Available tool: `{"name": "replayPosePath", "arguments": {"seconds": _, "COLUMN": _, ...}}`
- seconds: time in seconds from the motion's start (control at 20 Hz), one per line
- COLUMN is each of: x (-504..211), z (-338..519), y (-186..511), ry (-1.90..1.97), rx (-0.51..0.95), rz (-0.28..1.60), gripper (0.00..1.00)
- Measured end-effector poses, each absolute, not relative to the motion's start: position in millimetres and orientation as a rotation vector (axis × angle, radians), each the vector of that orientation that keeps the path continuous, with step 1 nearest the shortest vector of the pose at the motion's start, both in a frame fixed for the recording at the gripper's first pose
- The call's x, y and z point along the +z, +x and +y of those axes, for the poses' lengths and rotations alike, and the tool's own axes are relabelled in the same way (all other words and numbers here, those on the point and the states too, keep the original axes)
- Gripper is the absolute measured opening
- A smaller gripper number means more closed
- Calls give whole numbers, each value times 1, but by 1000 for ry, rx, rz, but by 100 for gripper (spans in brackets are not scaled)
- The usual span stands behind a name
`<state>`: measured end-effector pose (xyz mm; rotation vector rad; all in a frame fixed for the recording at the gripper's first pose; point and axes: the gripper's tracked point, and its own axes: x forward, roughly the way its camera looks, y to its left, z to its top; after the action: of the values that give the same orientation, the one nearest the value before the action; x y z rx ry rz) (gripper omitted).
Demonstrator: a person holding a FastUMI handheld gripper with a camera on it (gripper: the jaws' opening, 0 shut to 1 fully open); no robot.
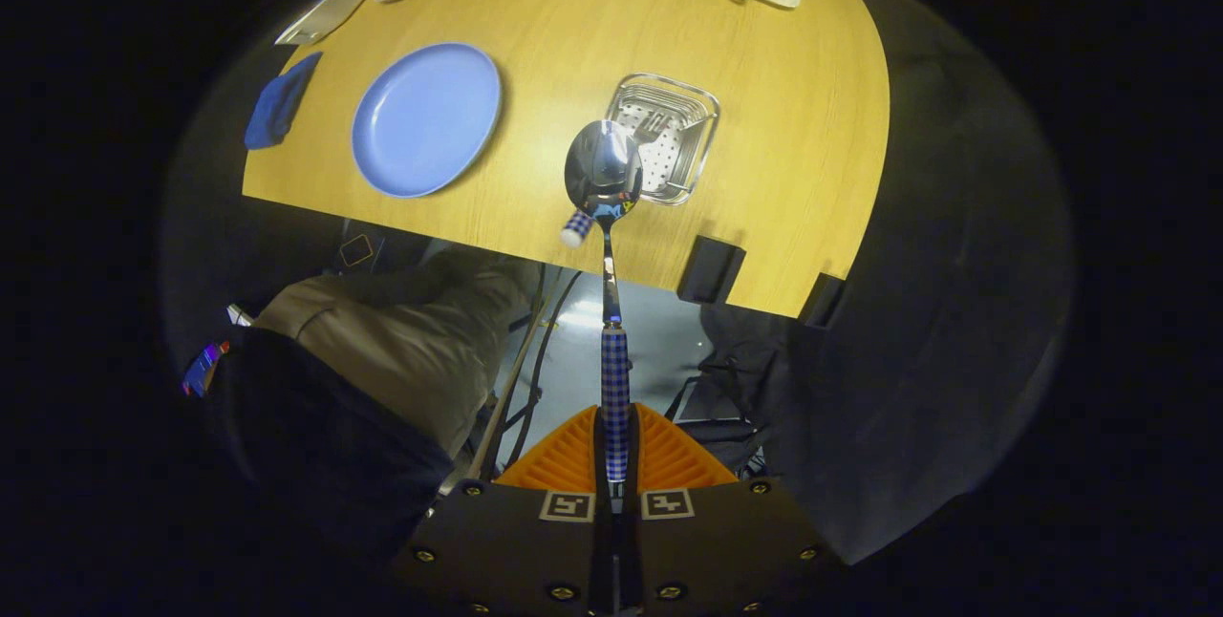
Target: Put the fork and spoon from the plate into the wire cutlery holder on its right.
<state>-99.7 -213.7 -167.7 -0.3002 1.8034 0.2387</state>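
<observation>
Gripper (pixel 616 450) clenches the spoon (pixel 606 216) by its checked handle, bowl hanging high above the near left edge of the wire holder (pixel 666 135), where 1 fork (pixel 654 126) seems to lie. The blue plate (pixel 426 117) sits empty to the left. Best to shift right and far until the bowl centres over the holder, then lower before releasing.

We see the spoon (pixel 603 170) with a mirror-polished metal bowl and a checked, matt handle. The cutlery holder (pixel 666 138) is shiny perforated metal. The plate (pixel 426 118) looks smooth, semi-matt. The table (pixel 783 111) shows satin wood grain.
</observation>
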Motion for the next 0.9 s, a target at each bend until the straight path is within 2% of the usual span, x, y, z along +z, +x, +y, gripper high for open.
{"name": "replayPosePath", "arguments": {"seconds": 0.9, "x": -205, "z": -205, "y": -46, "ry": -192, "rx": 210, "rz": 2074, "gripper": 3}}
